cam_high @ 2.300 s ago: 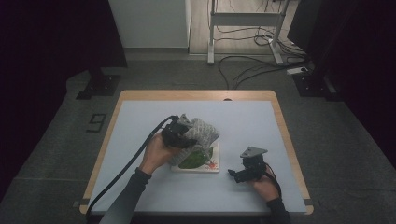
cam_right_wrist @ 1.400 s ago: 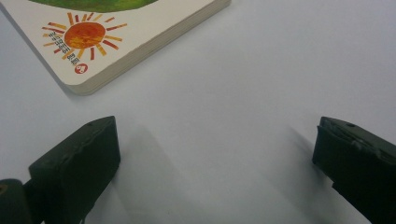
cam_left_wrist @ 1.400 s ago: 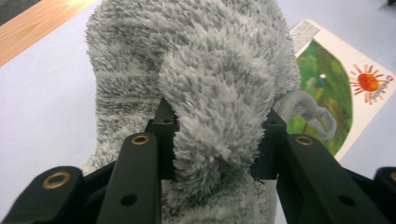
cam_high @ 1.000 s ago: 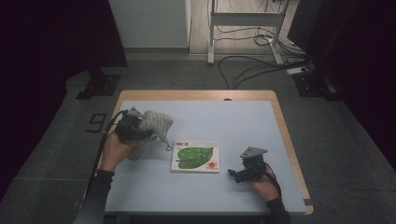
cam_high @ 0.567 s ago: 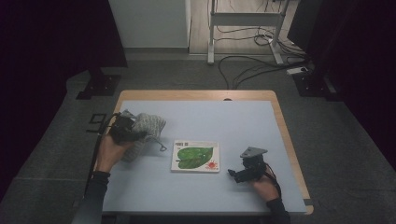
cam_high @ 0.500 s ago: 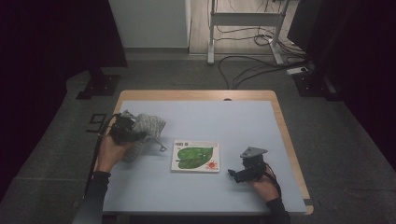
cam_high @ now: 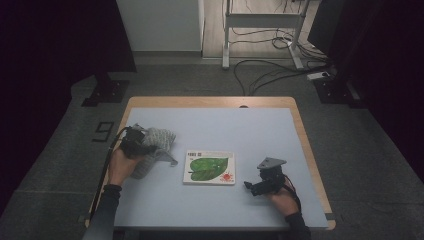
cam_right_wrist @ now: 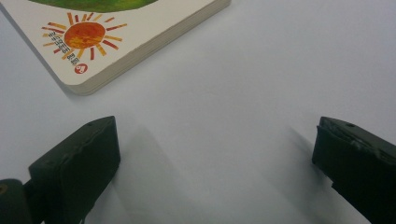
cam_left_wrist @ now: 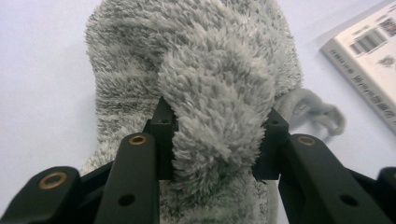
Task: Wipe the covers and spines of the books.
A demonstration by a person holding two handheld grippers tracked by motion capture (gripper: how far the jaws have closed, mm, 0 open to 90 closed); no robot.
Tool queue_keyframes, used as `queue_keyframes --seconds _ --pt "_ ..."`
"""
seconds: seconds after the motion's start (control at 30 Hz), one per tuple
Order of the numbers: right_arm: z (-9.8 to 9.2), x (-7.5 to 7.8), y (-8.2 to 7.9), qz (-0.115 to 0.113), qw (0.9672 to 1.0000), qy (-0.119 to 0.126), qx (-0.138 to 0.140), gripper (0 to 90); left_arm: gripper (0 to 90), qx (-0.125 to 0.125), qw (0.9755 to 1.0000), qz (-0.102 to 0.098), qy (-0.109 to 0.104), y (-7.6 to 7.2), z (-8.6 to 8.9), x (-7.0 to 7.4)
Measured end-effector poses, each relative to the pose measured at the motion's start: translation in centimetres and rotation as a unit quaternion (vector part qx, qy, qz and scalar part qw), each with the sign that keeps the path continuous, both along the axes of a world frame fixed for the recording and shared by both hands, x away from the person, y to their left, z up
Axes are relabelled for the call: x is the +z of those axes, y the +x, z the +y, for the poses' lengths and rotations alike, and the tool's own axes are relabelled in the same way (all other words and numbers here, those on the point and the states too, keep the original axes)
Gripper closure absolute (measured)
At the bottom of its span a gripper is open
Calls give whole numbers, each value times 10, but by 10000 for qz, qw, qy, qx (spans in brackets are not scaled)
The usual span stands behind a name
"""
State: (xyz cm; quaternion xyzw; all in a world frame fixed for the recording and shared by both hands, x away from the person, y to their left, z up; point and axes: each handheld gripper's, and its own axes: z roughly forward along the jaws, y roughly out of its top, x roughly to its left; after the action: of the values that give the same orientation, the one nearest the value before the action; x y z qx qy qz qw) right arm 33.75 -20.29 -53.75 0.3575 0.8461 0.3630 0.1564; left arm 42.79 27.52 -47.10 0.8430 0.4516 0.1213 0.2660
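Over the table's left side, from above, the left gripper [cam_high: 134,144] pinches a fluffy grey cloth [cam_high: 156,145] that lies bunched on the blue table [cam_high: 240,125], its jaws having just eased apart a touch. A book [cam_high: 210,168] lies in the middle, near the right gripper [cam_high: 261,184]. Left gripper view: a thick fold of cloth [cam_left_wrist: 210,93] sits clamped between both jaws. Right gripper view: jaws stand wide apart over bare table, the book's corner [cam_right_wrist: 116,42] just ahead.

**Left clamped, right idle**

I see my left gripper [cam_high: 136,145] low at the table's left side, jaws pinched on a grey fuzzy fold, just easing apart slightly. My right gripper [cam_high: 260,184] rests low, jaws spread wide.
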Motion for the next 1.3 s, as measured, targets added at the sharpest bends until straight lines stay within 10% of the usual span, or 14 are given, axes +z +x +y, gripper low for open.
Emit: queue_keyframes --seconds 0.37,0.9,1.3 --pt "0 0 0 2 10000 2 0 2 546 122 9997 190 -128 5 8 -20" --pt "0 0 0 5 10000 5 -2 2 7 38 9996 -223 -194 -11 16 10" --pt "0 0 0 -2 10000 0 0 3 0 -614 9958 -533 -431 -38 -5 24"
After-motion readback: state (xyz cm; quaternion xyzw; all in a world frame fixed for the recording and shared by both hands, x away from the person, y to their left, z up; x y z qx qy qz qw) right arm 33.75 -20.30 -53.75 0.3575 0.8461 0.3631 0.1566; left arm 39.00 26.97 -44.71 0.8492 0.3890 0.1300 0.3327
